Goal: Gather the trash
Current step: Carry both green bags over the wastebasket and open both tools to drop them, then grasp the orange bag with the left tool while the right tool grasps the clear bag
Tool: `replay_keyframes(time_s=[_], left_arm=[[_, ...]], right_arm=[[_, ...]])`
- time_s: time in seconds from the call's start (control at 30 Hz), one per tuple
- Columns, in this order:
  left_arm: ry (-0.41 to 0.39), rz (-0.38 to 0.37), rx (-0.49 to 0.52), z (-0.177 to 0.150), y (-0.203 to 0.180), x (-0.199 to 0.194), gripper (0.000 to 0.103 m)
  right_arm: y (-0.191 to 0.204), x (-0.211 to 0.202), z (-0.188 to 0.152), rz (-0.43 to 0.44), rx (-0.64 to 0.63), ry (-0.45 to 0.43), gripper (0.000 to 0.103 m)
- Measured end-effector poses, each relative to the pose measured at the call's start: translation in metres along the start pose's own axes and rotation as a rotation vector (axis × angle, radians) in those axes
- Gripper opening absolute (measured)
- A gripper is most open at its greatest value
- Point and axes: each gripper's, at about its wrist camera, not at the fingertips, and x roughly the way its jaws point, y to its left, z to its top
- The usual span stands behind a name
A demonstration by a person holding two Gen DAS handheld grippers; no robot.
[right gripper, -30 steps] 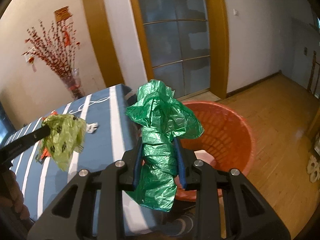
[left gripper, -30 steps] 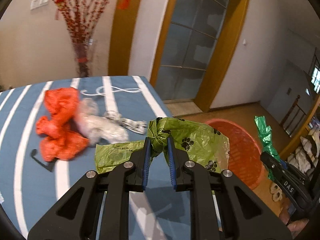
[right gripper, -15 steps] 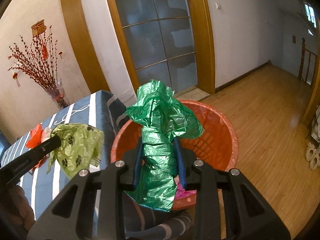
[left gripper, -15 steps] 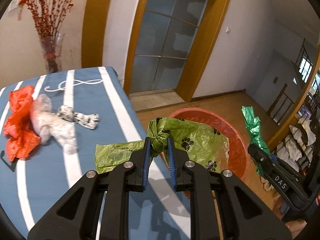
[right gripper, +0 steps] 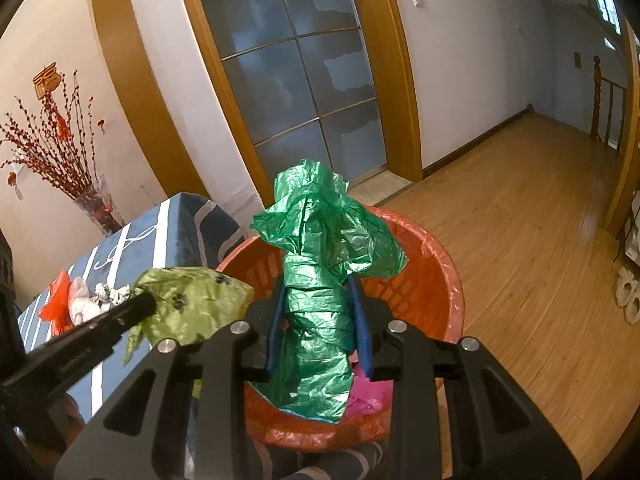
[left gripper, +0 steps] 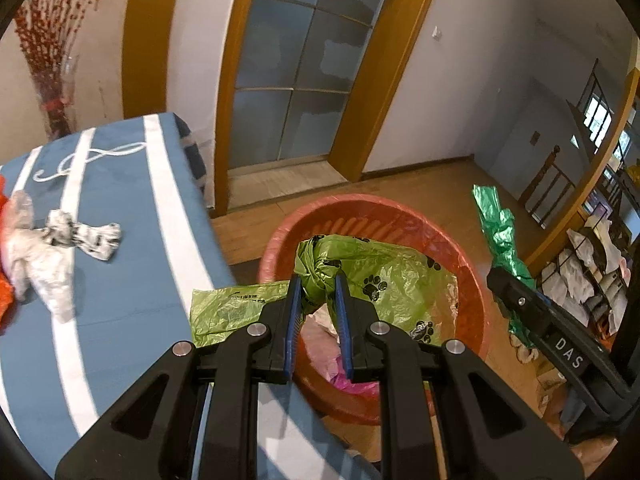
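Claws first: the left claw [left gripper: 317, 282] is clamped tight on the knot of a lime bag [left gripper: 384, 280] with black paw prints, which spreads sideways, one flap lying back toward the bench [left gripper: 132, 300], the rest hanging over the basket [left gripper: 472, 276]. The right claw [right gripper: 318, 280] is closed partway around a dark green bag [right gripper: 320, 300], a twisted roll standing upright between the pads, long axis along the fingers, its crumpled top fanning out above them. Both bags are held in the air over the red basket, which stands on the wood floor [right gripper: 520, 220] just beside the bench's corner. Pink and pale plastic [left gripper: 352, 380] lies inside it. Farther back on the blue striped bench lie a grey-white wad [left gripper: 86, 236], a clear bag [left gripper: 28, 248] and, at the edge, an orange bag [right gripper: 58, 306]. Beyond stand a vase of red twigs [right gripper: 96, 204] and a glass door [right gripper: 296, 80].
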Motion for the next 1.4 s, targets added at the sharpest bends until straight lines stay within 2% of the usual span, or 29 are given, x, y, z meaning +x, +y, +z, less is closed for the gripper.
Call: replay_keyframes(time_s=[0.2,0.27,0.33,0.37,0.57,0.7,0.83,1.2,1.4], left_arm=[[0.035,-0.01,0.006,-0.001,-0.004,0.017,0.017],[0.051,-0.011,-0.002,-0.002,-0.003,0.021,0.027],[0.052,-0.003,-0.01,-0.002,0.002,0.021,0.045],[0.052,0.0,-0.013,-0.002,0.004,0.021,0.046],[0.055,0.047,-0.031,-0.004,0.016,0.017,0.047],[0.032,0.094,-0.028,-0.006,0.026,0.006,0.056],[0.019,0.129,-0.028,-0.007,0.037,-0.003,0.058],[-0.017,0.238,-0.066,-0.018,0.079,-0.035,0.069],[-0.037,0.29,-0.1,-0.025,0.108,-0.054,0.07]], right_arm=[[-0.004,0.01,0.002,0.016,0.01,0.006,0.034],[-0.006,0.013,0.002,0.019,0.013,0.009,0.037],[-0.007,0.016,0.002,0.017,0.014,0.012,0.041],[-0.009,0.016,0.001,0.015,0.015,0.012,0.044],[-0.011,0.017,0.0,-0.001,0.018,0.013,0.052],[-0.007,0.013,-0.001,-0.023,-0.005,0.005,0.056],[-0.003,0.008,-0.001,-0.023,-0.016,0.001,0.059],[0.026,-0.003,-0.008,0.013,-0.073,0.002,0.064],[0.047,-0.007,-0.012,0.038,-0.118,0.001,0.068]])
